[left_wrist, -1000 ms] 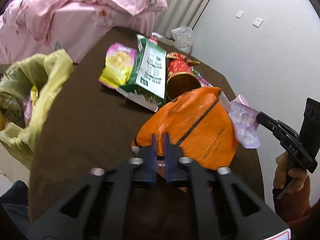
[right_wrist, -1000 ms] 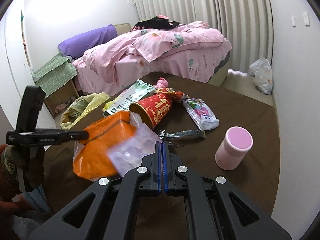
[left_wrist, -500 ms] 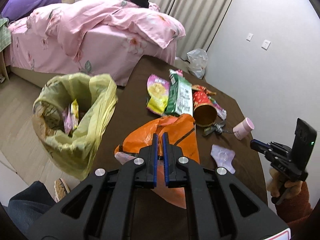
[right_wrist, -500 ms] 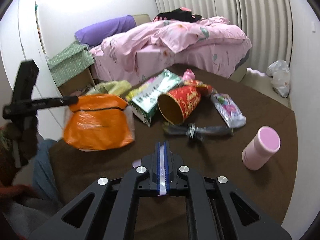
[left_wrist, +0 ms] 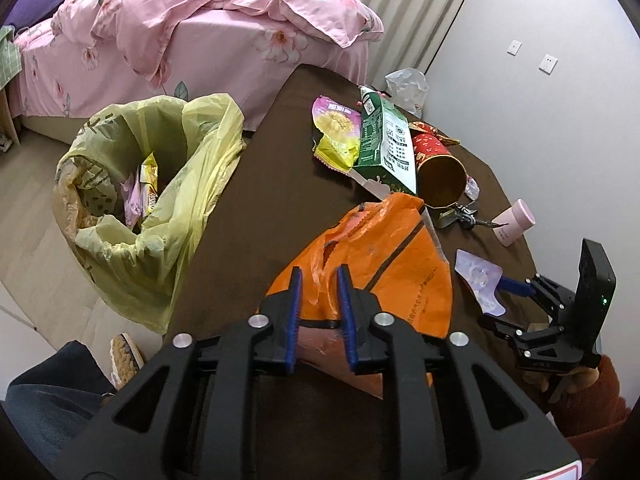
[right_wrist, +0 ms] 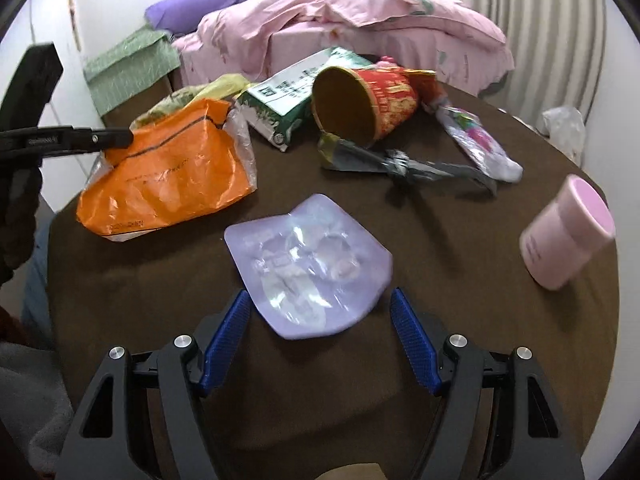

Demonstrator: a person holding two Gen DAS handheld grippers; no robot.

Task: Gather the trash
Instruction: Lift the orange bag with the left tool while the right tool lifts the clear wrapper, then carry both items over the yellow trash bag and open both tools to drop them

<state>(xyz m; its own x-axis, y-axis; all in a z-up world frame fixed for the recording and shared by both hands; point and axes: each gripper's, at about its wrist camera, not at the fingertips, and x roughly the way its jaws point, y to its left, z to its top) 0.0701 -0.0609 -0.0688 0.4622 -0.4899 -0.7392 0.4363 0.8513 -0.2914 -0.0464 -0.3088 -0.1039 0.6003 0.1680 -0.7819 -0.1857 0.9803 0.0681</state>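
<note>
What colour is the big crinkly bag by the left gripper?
Orange with a dark stripe: the crinkly plastic bag, clearest in the right wrist view.

Bed: pink flowered quilt (left_wrist: 224,12), purple pillow (right_wrist: 208,4)
Walls: white (left_wrist: 560,8)
Floor: light wood (left_wrist: 28,184)
Curtains: pale, pleated (right_wrist: 548,12)

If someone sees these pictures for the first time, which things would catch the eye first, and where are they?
Probably the orange bag, lying on the brown table at its left side, beside the left gripper. Then the lilac plastic pouch, flat just ahead of the right gripper with its wide jaws. Off the table's left edge stands the yellow trash bag, open.
</note>
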